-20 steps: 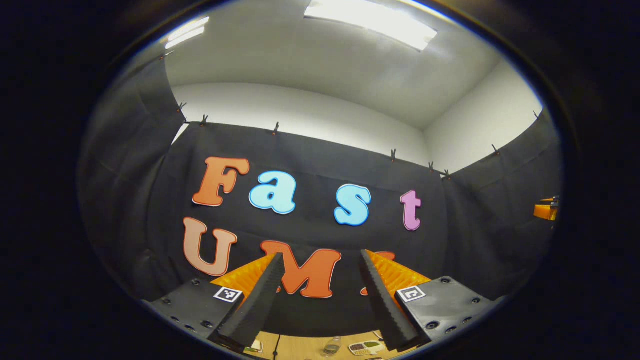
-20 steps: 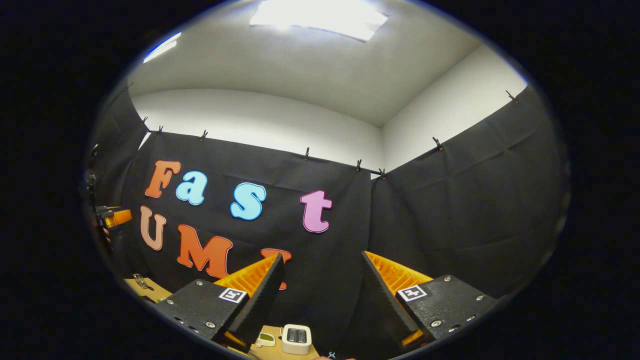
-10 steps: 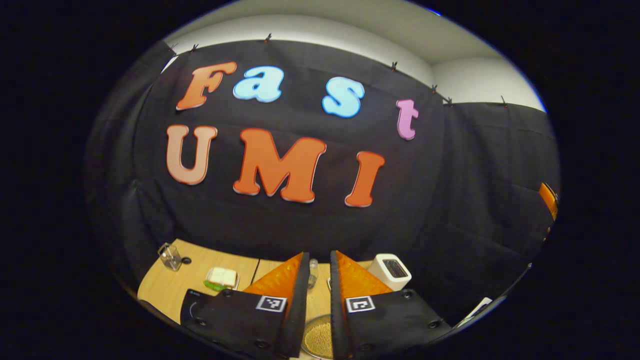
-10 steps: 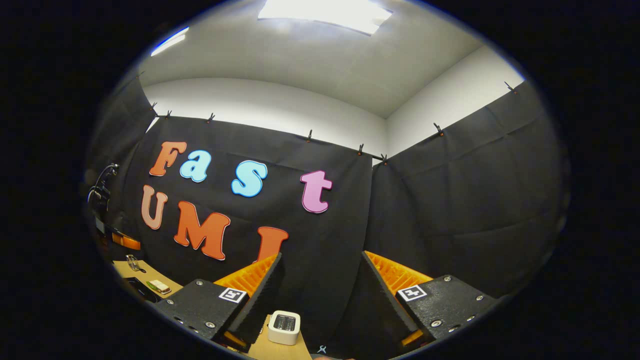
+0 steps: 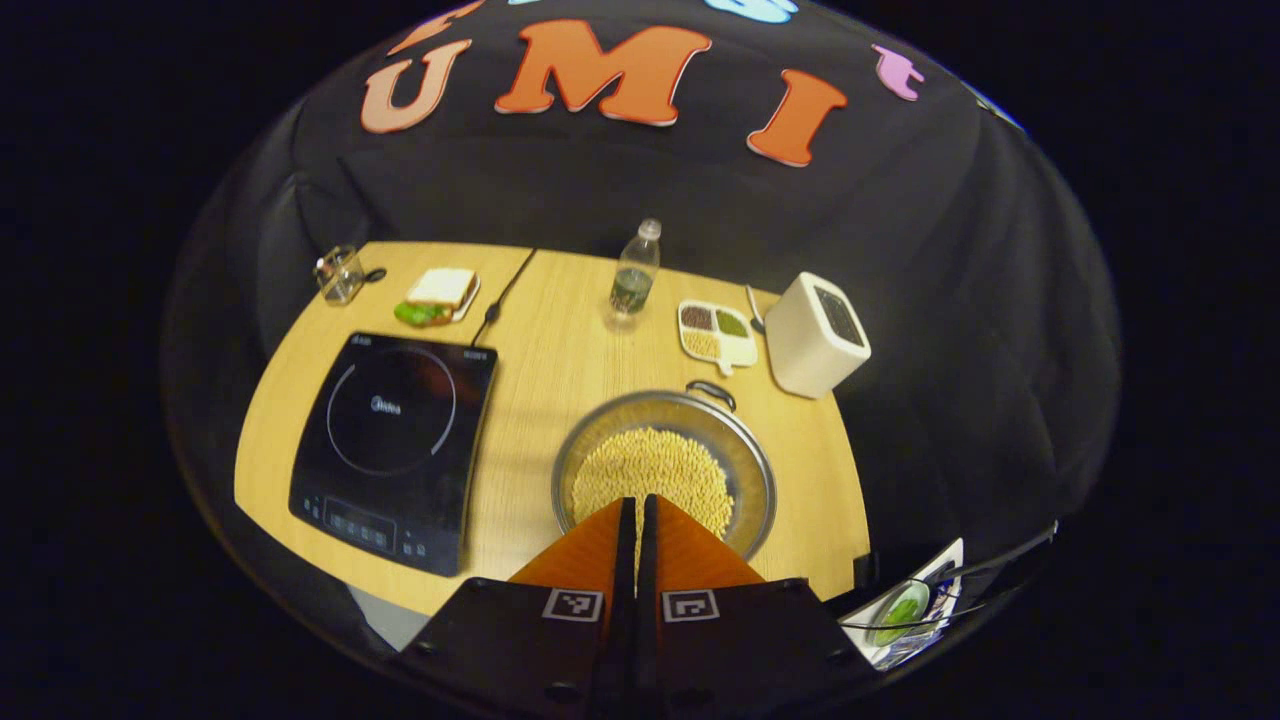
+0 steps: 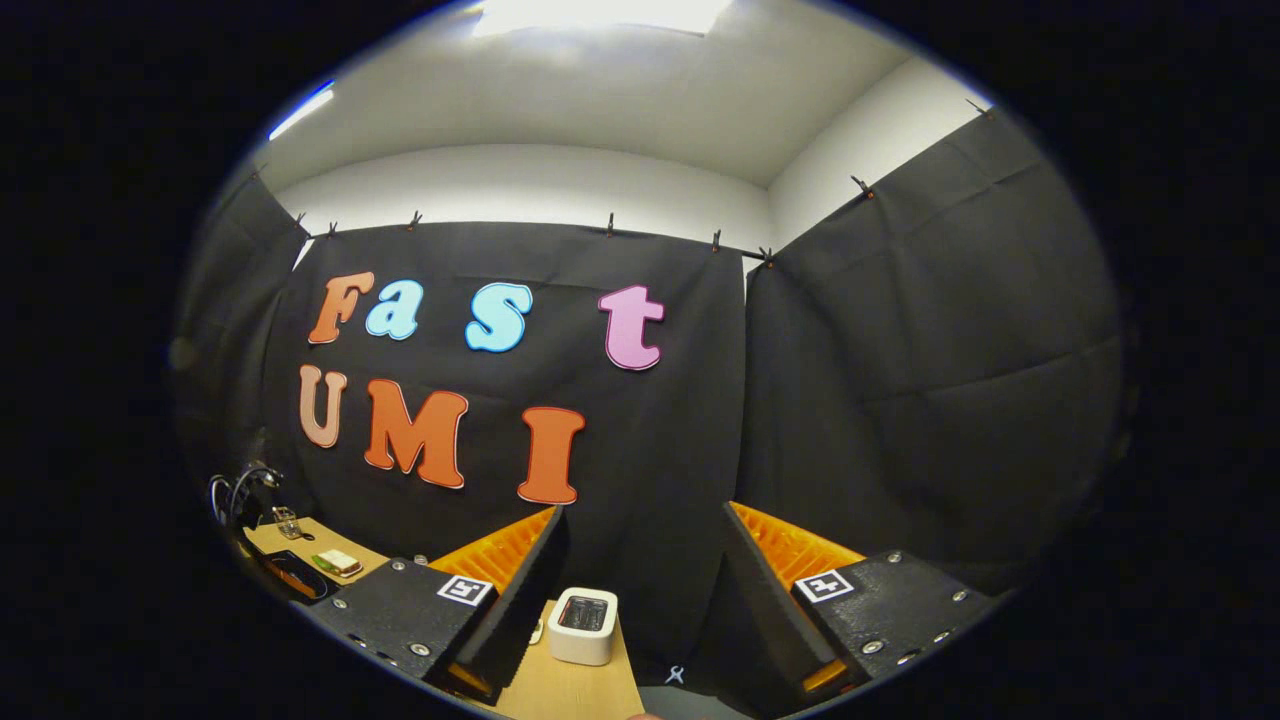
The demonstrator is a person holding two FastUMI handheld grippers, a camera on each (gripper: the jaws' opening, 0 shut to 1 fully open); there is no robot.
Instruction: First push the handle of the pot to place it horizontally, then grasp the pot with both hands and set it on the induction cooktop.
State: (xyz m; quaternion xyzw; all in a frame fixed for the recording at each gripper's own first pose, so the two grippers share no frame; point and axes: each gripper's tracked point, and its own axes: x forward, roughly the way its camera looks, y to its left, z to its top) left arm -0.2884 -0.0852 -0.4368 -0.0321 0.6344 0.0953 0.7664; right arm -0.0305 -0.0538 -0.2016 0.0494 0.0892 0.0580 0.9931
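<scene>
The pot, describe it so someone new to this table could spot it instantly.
On the wooden table, look right of the black induction cooktop and in front of the white toaster. The pot is the round metal vessel full of yellowish grains, the only round metal thing there.

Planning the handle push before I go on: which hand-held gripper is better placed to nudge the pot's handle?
Left. The left hand-held gripper hangs shut just above the pot, its handle close ahead. The right hand-held gripper is open, facing the booth wall.
</scene>
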